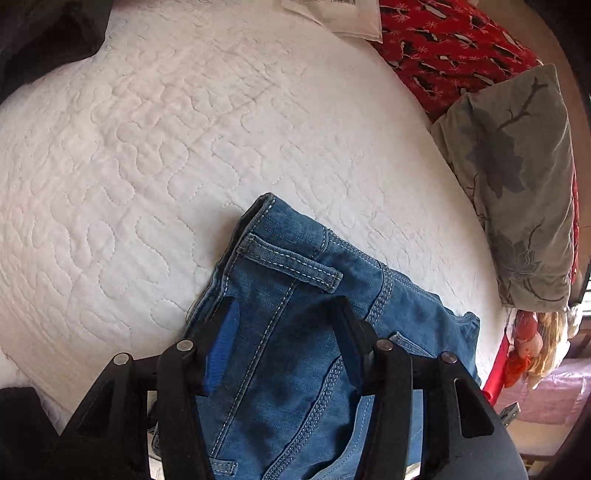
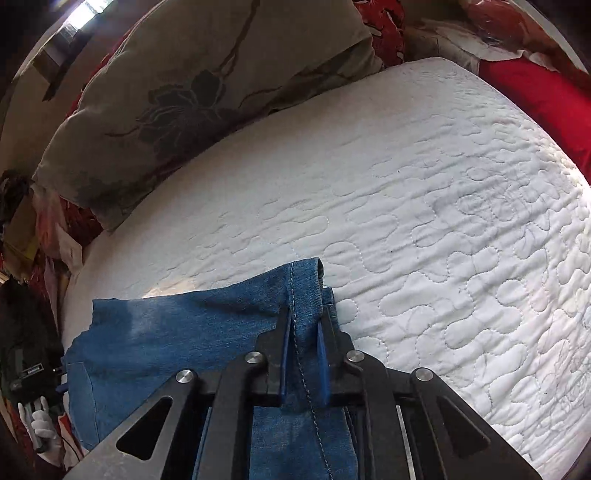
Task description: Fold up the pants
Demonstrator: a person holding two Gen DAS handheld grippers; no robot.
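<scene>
Blue denim pants (image 1: 295,295) lie on a white quilted mattress (image 1: 166,147). In the left wrist view the waistband end with a belt loop (image 1: 291,266) points away. My left gripper (image 1: 284,310) is open, its fingers spread wide over the waistband denim. In the right wrist view my right gripper (image 2: 304,325) is shut on a stitched hem of the pants (image 2: 303,295); more denim (image 2: 166,332) spreads to the left on the mattress (image 2: 443,221).
A grey flowered pillow (image 1: 517,184) and a red patterned blanket (image 1: 454,48) lie at the mattress's right side. A white plastic packet (image 1: 343,14) lies at the far edge. The pillow (image 2: 184,92) fills the right wrist view's upper left. Red fabric (image 2: 535,92) lies beyond the mattress.
</scene>
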